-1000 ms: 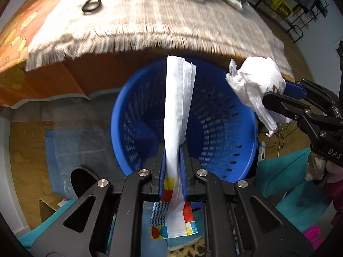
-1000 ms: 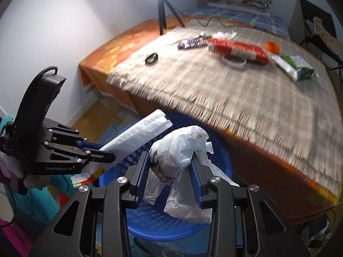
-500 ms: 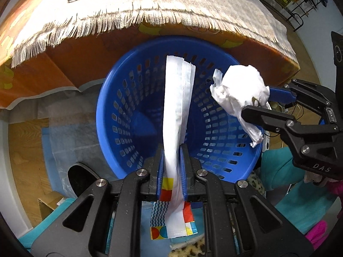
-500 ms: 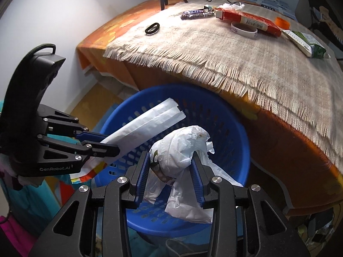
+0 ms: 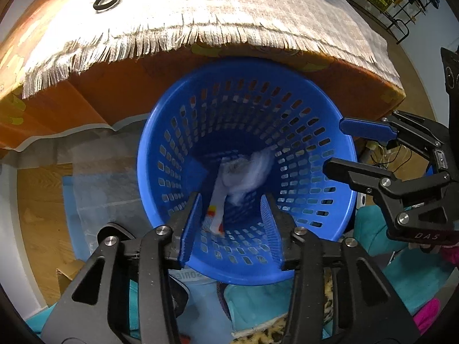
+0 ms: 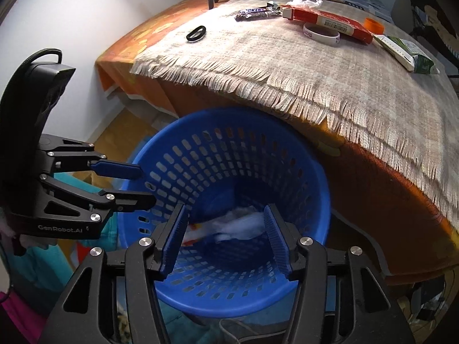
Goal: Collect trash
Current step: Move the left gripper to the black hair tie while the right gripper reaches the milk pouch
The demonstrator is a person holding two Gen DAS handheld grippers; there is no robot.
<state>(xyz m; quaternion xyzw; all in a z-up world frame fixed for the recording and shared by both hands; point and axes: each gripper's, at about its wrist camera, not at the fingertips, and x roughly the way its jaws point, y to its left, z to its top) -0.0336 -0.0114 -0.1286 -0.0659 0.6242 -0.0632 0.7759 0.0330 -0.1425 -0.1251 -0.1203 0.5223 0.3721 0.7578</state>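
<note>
You had both tools parked right over the blue basket (image 5: 338, 200) when this was taken. The left tool (image 5: 232, 223) had just been opening — its blue pads stood apart with nothing pinched between them. Same story on the right tool (image 6: 226, 238): jaws had just been spreading, and nothing sat between the pads.

Both bits of trash were down inside the basket. The long white wrapper (image 5: 219, 197) with the red and yellow end lay slanted against the inner wall, low down, and the crumpled white plastic bag (image 5: 252, 172) sat right up against its upper end, touching it. Both looked blurry, so I can't say if they'd settled on the bottom.

From your right wrist view the bag (image 6: 243, 225) showed as a pale smear low in the basket (image 6: 301, 154), with the wrapper's colored end (image 6: 193, 233) just left of it.

The basket stood on the floor, tucked against the orange-covered bed — the fringed beige blanket (image 6: 287, 66) hung over the edge just above the rim. Still up on the blanket: a black ring (image 6: 196, 33), a chocolate bar (image 6: 255, 13), a red box (image 6: 327, 23), a white wristband (image 6: 321, 33), an orange cap (image 6: 373, 25) and a green-and-white carton (image 6: 407, 53).
</note>
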